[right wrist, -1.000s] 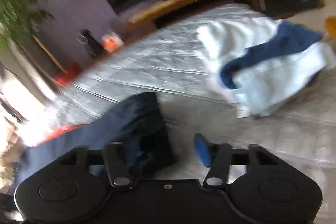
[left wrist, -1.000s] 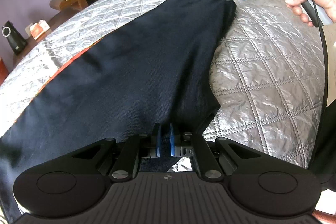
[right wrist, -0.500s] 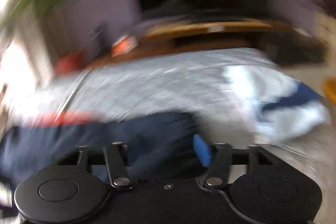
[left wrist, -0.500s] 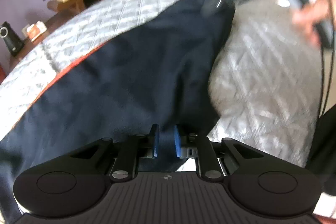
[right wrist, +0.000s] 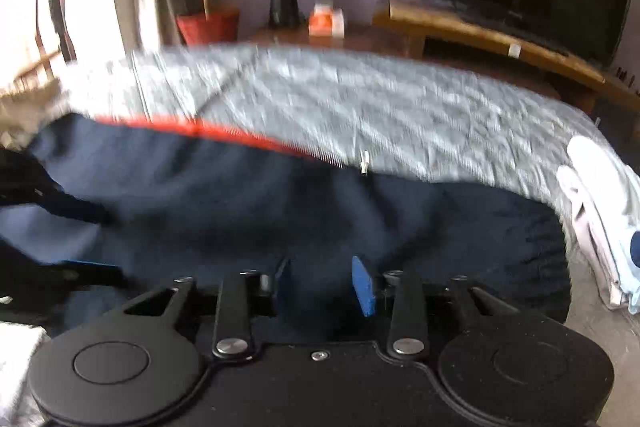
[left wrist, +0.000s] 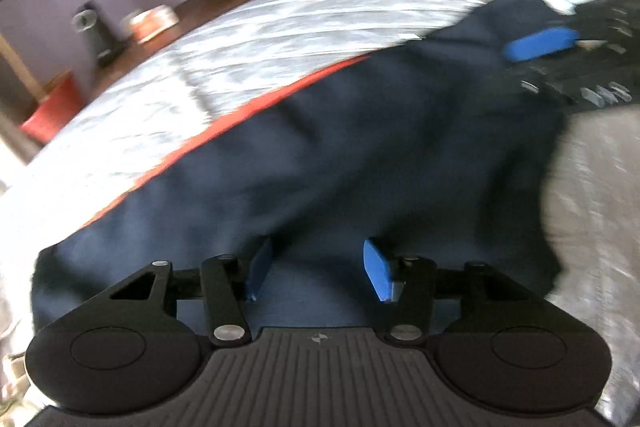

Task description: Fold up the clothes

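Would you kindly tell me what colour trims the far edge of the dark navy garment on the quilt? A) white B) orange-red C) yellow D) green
B, since a bright orange-red strip borders the navy garment where it meets the silver quilt.

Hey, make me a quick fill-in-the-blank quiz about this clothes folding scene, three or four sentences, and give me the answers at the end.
1. The dark navy garment lies spread on a quilted cover that is ____ in colour.
2. Along the garment's far edge runs a strip coloured ____.
3. The pads of the left gripper stand ____, with navy cloth showing between them.
4. At the right edge of the right wrist view, beside the navy garment, lies a folded ____ garment.

Missing words: silver; orange; apart; white
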Tool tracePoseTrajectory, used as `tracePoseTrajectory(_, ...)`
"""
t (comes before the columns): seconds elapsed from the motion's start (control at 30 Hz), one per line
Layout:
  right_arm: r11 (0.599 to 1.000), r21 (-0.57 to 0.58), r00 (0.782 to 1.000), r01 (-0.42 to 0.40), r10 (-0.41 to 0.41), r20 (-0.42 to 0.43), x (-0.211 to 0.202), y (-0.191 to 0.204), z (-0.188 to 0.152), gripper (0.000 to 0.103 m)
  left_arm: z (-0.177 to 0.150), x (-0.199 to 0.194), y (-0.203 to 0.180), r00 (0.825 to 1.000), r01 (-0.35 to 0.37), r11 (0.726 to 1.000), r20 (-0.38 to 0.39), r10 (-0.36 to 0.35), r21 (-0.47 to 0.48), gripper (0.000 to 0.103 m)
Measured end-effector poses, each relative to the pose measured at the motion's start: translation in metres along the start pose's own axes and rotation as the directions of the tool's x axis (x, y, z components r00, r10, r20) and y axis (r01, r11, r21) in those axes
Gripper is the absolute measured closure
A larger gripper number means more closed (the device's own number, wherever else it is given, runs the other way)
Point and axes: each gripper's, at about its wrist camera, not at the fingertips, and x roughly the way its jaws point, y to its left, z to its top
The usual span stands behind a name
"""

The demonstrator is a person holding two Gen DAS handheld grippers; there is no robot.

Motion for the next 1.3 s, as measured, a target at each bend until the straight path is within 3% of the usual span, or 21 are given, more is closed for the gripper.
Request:
tracePoseTrajectory(0.03, 1.000, -0.016, 1.000, 0.013, -0.013, -0.021, 0.005, 0.002, 0.001, 0.039, 0.000, 0.002, 0.006, 1.000, -0.031, 1.000, -0.006, 0.031, -0.005, 0.040)
tracePoseTrajectory(0.07, 0.999, -0.034, 0.999, 0.025, -0.026, -0.045, 0.011, 0.005, 0.002, 0.037, 0.000, 0.003, 0.012, 0.998, -0.059, 0.998, -0.006, 0.059, -0.003, 0.029)
tracePoseTrajectory(0.1, 0.999, -0.040, 0.995, 0.024, -0.028, -0.092, 0.020, 0.003, -0.001, 0.041, 0.000, 0.003, 0.016, 0.996, -0.091, 0.996, -0.004, 0.091, 0.007, 0.025)
tracePoseTrajectory(0.17, 0.999, 0.002, 0.995, 0.050, -0.050, -0.083, 0.020, -0.004, -0.003, 0.044, 0.001, 0.003, 0.024, 0.985, -0.170, 0.985, 0.002, 0.170, 0.033, 0.030)
tracePoseTrajectory(0.23, 0.985, 0.167, 0.999, 0.048, -0.047, -0.008, -0.002, -0.028, -0.007, 0.044, 0.003, -0.001, 0.030, 0.973, -0.231, 0.973, 0.034, 0.230, 0.028, 0.033)
tracePoseTrajectory(0.27, 0.955, 0.292, 0.998, 0.045, -0.052, 0.017, -0.013, -0.046, -0.013, 0.042, 0.005, -0.005, 0.032, 0.971, -0.234, 0.972, 0.056, 0.234, 0.005, 0.037)
tracePoseTrajectory(0.33, 0.839, 0.544, 0.996, 0.017, -0.059, 0.060, -0.034, -0.083, -0.031, 0.042, 0.012, -0.017, 0.031, 0.976, -0.189, 0.981, 0.100, 0.192, -0.044, 0.038)
tracePoseTrajectory(0.4, 0.666, 0.745, 0.997, -0.029, -0.033, 0.069, -0.039, -0.112, -0.061, 0.040, 0.017, -0.026, 0.019, 0.979, -0.142, 0.989, 0.143, 0.145, -0.028, 0.038)
tracePoseTrajectory(0.43, 0.604, 0.796, 0.998, -0.035, -0.024, 0.062, -0.038, -0.120, -0.074, 0.040, 0.019, -0.029, 0.010, 0.979, -0.127, 0.992, 0.164, 0.124, 0.004, 0.036)
tracePoseTrajectory(0.5, 0.519, 0.855, 0.999, -0.028, -0.024, 0.048, -0.036, -0.130, -0.092, 0.040, 0.019, -0.030, -0.007, 0.980, -0.107, 0.992, 0.176, 0.094, 0.067, 0.036)
tracePoseTrajectory(0.6, 0.419, 0.902, 0.993, -0.101, -0.020, 0.121, -0.028, -0.140, -0.100, 0.033, 0.017, -0.023, -0.027, 0.990, -0.062, 0.989, 0.137, 0.044, 0.131, 0.035)
tracePoseTrajectory(0.77, 0.489, 0.864, 0.985, -0.121, -0.048, 0.165, -0.003, -0.149, -0.082, 0.028, 0.007, -0.017, -0.044, 0.995, -0.035, 0.984, 0.094, 0.019, 0.173, 0.035)
tracePoseTrajectory(0.9, 0.474, 0.858, 0.969, -0.198, -0.039, 0.245, 0.012, -0.156, -0.078, 0.008, 0.004, -0.015, -0.044, 0.996, -0.028, 0.984, 0.083, 0.013, 0.177, 0.035)
tracePoseTrajectory(0.93, 0.465, 0.860, 0.966, -0.208, -0.040, 0.256, 0.014, -0.157, -0.077, 0.008, 0.004, -0.014, -0.045, 0.997, -0.025, 0.983, 0.079, 0.011, 0.180, 0.035)
tracePoseTrajectory(0.97, 0.469, 0.859, 0.966, -0.208, -0.042, 0.257, 0.017, -0.158, -0.074, 0.006, 0.003, -0.013, -0.046, 0.997, -0.022, 0.983, 0.075, 0.008, 0.184, 0.035)
tracePoseTrajectory(1.03, 0.516, 0.838, 0.972, -0.177, -0.042, 0.231, 0.019, -0.153, -0.067, 0.007, 0.001, -0.010, -0.048, 0.998, -0.017, 0.981, 0.067, 0.004, 0.195, 0.034)
tracePoseTrajectory(1.1, 0.572, 0.809, 0.980, -0.134, -0.046, 0.195, 0.018, -0.146, -0.061, 0.033, 0.001, -0.009, -0.047, 0.998, -0.021, 0.980, 0.070, 0.007, 0.198, 0.034)
tracePoseTrajectory(1.13, 0.545, 0.824, 0.979, -0.155, -0.031, 0.204, 0.019, -0.148, -0.064, 0.038, 0.001, -0.008, -0.047, 0.998, -0.020, 0.980, 0.069, 0.006, 0.196, 0.034)
tracePoseTrajectory(1.2, 0.476, 0.856, 0.973, -0.203, 0.002, 0.229, 0.021, -0.154, -0.072, 0.063, 0.001, -0.008, -0.046, 0.998, -0.015, 0.982, 0.067, 0.002, 0.189, 0.034)
tracePoseTrajectory(1.23, 0.432, 0.873, 0.970, -0.224, 0.008, 0.245, 0.023, -0.156, -0.078, 0.063, 0.000, -0.008, -0.045, 0.998, -0.012, 0.983, 0.066, 0.000, 0.184, 0.034)
tracePoseTrajectory(1.3, 0.414, 0.875, 0.962, -0.250, 0.004, 0.272, 0.023, -0.156, -0.081, 0.065, 0.000, -0.008, -0.045, 0.998, -0.012, 0.983, 0.066, 0.000, 0.183, 0.034)
